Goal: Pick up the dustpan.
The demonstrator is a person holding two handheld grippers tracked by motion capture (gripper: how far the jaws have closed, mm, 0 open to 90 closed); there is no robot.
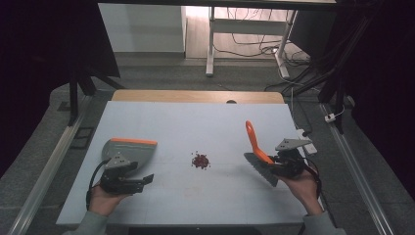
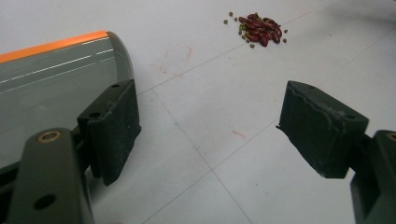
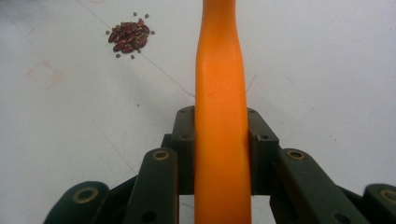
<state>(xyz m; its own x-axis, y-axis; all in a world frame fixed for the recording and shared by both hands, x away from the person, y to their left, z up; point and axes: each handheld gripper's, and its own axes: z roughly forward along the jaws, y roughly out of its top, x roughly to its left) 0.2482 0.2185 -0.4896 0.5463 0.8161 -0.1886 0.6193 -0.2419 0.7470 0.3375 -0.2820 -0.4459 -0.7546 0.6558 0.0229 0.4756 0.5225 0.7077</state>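
Right gripper (image 1: 280, 164) clamps the brush (image 1: 258, 155) handle; left gripper (image 1: 142, 181), jaws spread, hovers beside the dustpan (image 1: 131, 150). Next, presumably: grasp dustpan, sweep beans (image 1: 200, 160) at desk (image 1: 186, 122) centre.

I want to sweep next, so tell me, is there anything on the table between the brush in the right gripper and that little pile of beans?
Nothing visible. The right gripper is shut on the brush, and only bare table lies between it and the pile of beans. The dustpan sits on the pile's far side, by the open left gripper.

Grey floor (image 1: 161, 78), white desk legs (image 1: 210, 44), tangled cables (image 1: 254, 46), dark surroundings.
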